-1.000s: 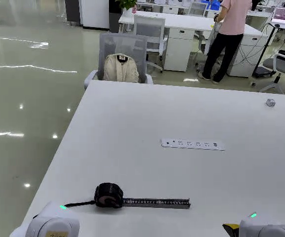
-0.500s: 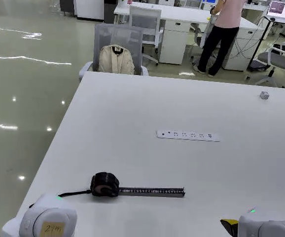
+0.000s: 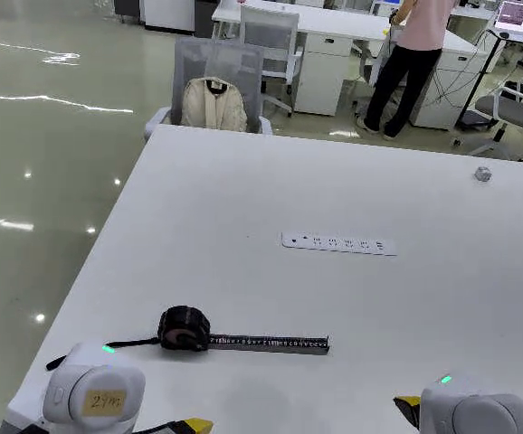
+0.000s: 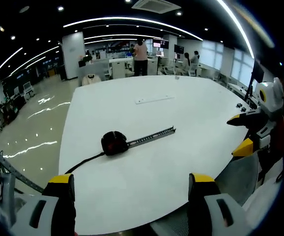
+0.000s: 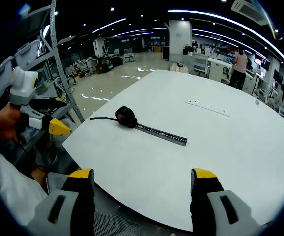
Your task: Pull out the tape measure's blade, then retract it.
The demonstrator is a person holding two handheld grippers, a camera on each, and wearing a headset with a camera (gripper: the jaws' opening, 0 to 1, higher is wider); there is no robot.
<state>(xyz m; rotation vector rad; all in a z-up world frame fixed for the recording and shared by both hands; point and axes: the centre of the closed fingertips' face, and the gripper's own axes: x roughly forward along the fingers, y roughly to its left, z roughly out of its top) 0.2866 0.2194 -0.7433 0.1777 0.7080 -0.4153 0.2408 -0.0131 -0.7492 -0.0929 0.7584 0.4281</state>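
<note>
The left gripper [image 4: 131, 181] hangs at the near edge of the white table [image 4: 201, 108], its yellow-tipped jaws spread wide and empty. The right gripper [image 5: 142, 173] is at the same edge, also spread and empty. Ahead of both lies the tape measure [image 3: 185, 328], set back from that edge near the table's left side. Bare tabletop surrounds it, and a white power strip [image 3: 338, 243] sits well beyond. The head view cuts off both grippers at the bottom. The markings on the blade [image 3: 266, 343] are too small to read. The case is black and rounded. The dark blade lies flat and extended, and a thin black cord [image 3: 130, 344] trails the other way.
</note>
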